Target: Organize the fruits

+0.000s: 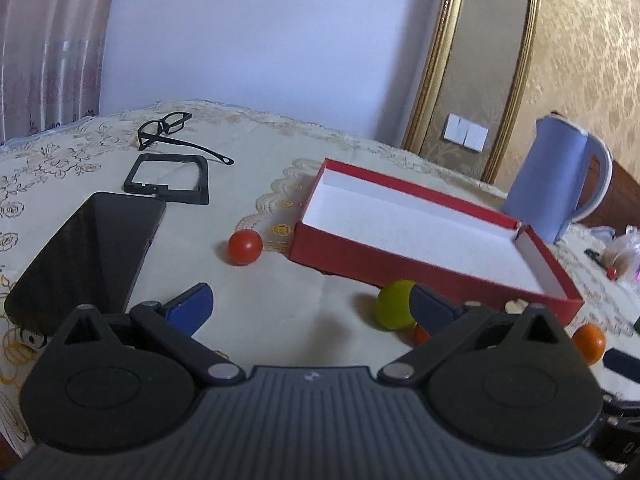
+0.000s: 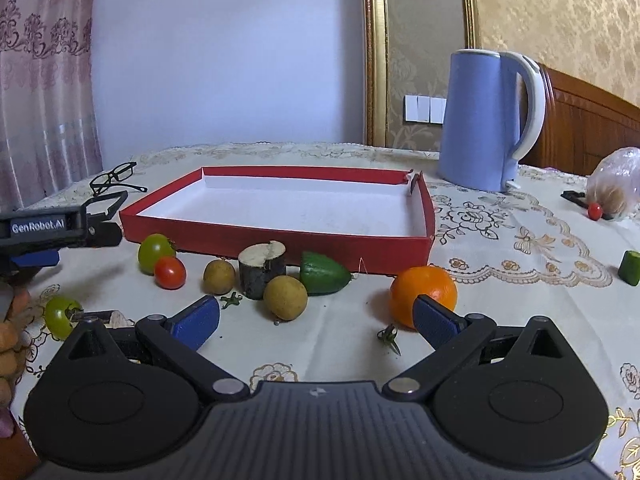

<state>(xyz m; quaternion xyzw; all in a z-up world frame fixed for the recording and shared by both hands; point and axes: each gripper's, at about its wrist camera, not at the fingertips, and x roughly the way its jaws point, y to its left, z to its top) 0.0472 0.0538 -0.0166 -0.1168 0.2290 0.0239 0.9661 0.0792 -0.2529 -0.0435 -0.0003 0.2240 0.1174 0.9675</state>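
Both claws were spread wide with nothing in them. The left gripper (image 1: 310,306) hung low over the tablecloth (image 1: 288,300), its right pad just touching a yellow-green tomato (image 1: 394,304), with a red tomato (image 1: 245,247) off at 11 o'clock and open cloth between. The red box (image 2: 276,236), white inside and empty, sat at 12 o'clock from the right gripper (image 2: 316,320); its far right corner was split. Along the box's near edge: a green tomato (image 2: 153,252), a small red tomato (image 2: 170,273), two brownish round fruits (image 2: 285,297), a cut dark stub (image 2: 262,270) and a green pepper piece (image 2: 323,274). An orange (image 2: 424,294) sat right by the right pad at 1 o'clock. The blue kettle (image 2: 486,120) stood past the box's right corner.
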